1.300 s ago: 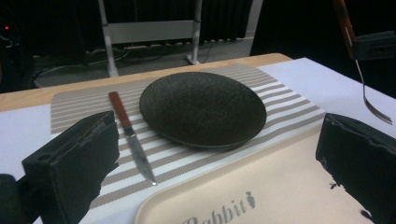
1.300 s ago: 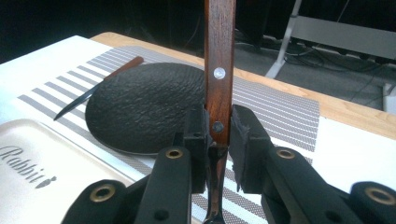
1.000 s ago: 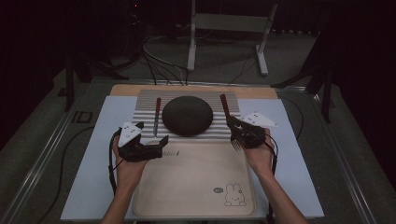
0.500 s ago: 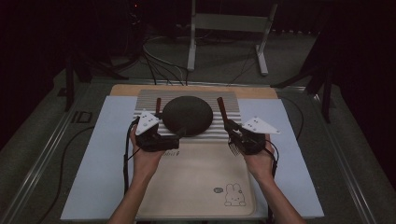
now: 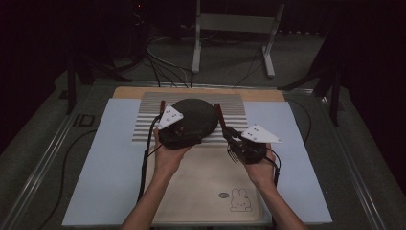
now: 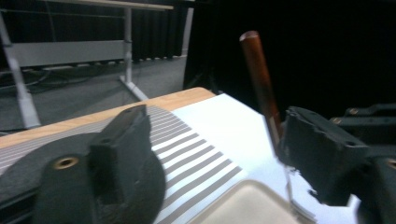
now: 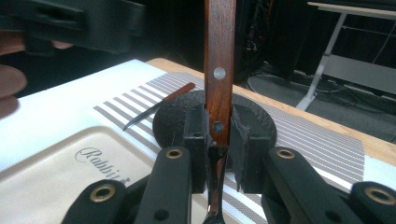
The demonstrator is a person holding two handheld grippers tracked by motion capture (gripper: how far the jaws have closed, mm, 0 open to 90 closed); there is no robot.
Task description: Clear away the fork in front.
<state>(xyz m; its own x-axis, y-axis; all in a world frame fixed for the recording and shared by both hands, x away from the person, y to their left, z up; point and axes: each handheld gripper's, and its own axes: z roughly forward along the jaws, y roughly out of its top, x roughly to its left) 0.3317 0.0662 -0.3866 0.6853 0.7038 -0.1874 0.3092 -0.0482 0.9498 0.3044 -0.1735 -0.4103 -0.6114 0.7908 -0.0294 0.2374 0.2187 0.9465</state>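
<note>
Since a second ago my left gripper (image 5: 184, 136) has slid from the tan tray (image 5: 201, 191) up to the dark round plate (image 5: 194, 117), and my right gripper (image 5: 234, 143) has crept a little toward that plate too.

Now my left gripper sits at the near edge of the plate. Its jaws have just been closing, and from the left gripper view the plate's edge lies between them. One jaw is over the plate. I think the pads are not pressing on it yet, but that view is blurry, so I am not sure.

My right gripper is just right of the plate. Its jaws are squeezed tight on the fork (image 7: 219, 93) with the brown wooden handle. The handle sticks up and away from the jaws, and the metal prongs (image 5: 233, 155) hang out on my side.

The plate rests on the striped mat (image 5: 143, 124). A knife (image 7: 159, 105) with a brown handle lies on the mat just left of the plate. The tray with the rabbit picture (image 5: 239, 201) is just on my side of the plate. All of it sits on a pale blue sheet (image 5: 110, 167).
</note>
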